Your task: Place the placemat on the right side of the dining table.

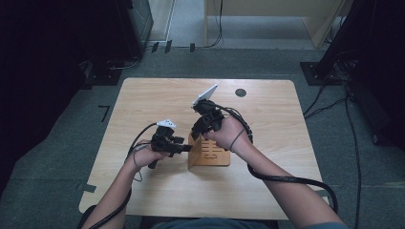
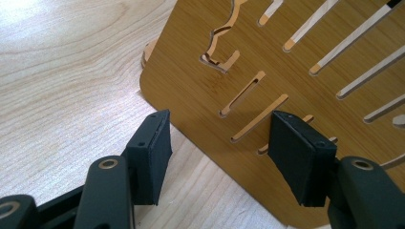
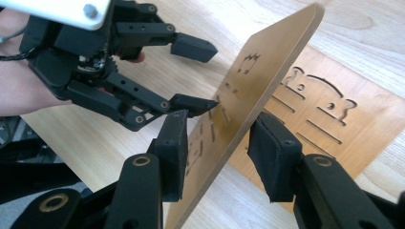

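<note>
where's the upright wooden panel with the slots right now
The upright slotted panel stands near the table's middle in the high view, rising from a flat slotted panel, between the jaws of the right claw, left claw beside it.

in the left gripper view the upright slotted bamboo panel runs off the top and right edges. in the right gripper view its lower end is cut off at the bottom edge, and it hides part of the flat bamboo panel behind.
</note>
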Tool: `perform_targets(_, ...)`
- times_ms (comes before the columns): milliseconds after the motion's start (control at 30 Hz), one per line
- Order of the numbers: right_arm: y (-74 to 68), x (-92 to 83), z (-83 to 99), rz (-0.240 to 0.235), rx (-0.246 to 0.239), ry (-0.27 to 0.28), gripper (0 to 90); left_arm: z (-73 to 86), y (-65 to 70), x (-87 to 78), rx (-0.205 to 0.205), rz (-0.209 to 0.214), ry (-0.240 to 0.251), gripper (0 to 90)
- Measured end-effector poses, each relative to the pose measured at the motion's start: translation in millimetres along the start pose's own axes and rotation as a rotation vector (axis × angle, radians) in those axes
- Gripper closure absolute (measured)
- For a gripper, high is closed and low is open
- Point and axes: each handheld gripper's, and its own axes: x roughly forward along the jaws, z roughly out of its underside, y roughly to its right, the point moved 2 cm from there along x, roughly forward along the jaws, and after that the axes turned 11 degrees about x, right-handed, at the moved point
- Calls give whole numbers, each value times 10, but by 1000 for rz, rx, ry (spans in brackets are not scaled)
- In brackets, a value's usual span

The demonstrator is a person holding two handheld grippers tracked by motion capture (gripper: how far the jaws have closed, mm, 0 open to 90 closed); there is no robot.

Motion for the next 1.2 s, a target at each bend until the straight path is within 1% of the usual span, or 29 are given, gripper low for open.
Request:
perform_targets(33, -52, 31, -21, 15, 0, -16, 594, -1, -5, -1, 2, 2, 2, 395)
perform_targets(67, -52, 31, -21, 15, 0, -16, 594, -2, -8, -3, 2, 3, 1, 395)
perform_targets(167, -95, 90, -54, 39, -3, -36, 603, 6, -21, -9, -4, 10, 5, 394)
perform_targets(300, -134, 183, -101, 56, 11, -54, 616, 19, -43, -16, -8, 20, 4, 388)
perform_targets(367, -143, 226, -120, 66, 9, -49, 630, 23, -51, -15, -8, 22, 6, 386)
perform_targets(500, -131, 330, -157, 79, 21, -74, 668, 22, -49, -14, -1, 17, 2, 386)
perform_targets(600, -125, 376, -167, 93, 27, -89, 685, 18, -45, -10, 0, 14, 1, 386)
perform_targets(667, -103, 401, -180, 91, 37, -99, 696, 19, -44, -7, -4, 15, 2, 385)
perform_targets(767, -66, 425, -200, 87, 66, -107, 697, 24, -38, -6, 8, 18, -8, 382)
perform_targets(833, -31, 442, -219, 91, 80, -111, 727, 28, -39, -7, 8, 18, -11, 380)
perform_targets(867, -31, 442, -219, 91, 80, -111, 727, 30, -42, -8, 8, 17, -12, 380)
perform_targets(933, -7, 448, -235, 98, 80, -112, 778, 31, -48, -15, 4, 14, -11, 379)
perform_targets(967, -7, 448, -235, 98, 80, -112, 778, 31, -50, -18, 3, 14, -9, 379)
perform_targets(1033, 0, 442, -246, 79, 90, -126, 804, 29, -51, -24, 0, 13, -4, 379)
perform_targets(1133, -14, 437, -249, 67, 100, -136, 820, 26, -57, -40, -2, 12, 0, 378)
perform_targets(1200, -26, 434, -252, 61, 96, -140, 836, 20, -60, -61, -2, 10, 7, 378)
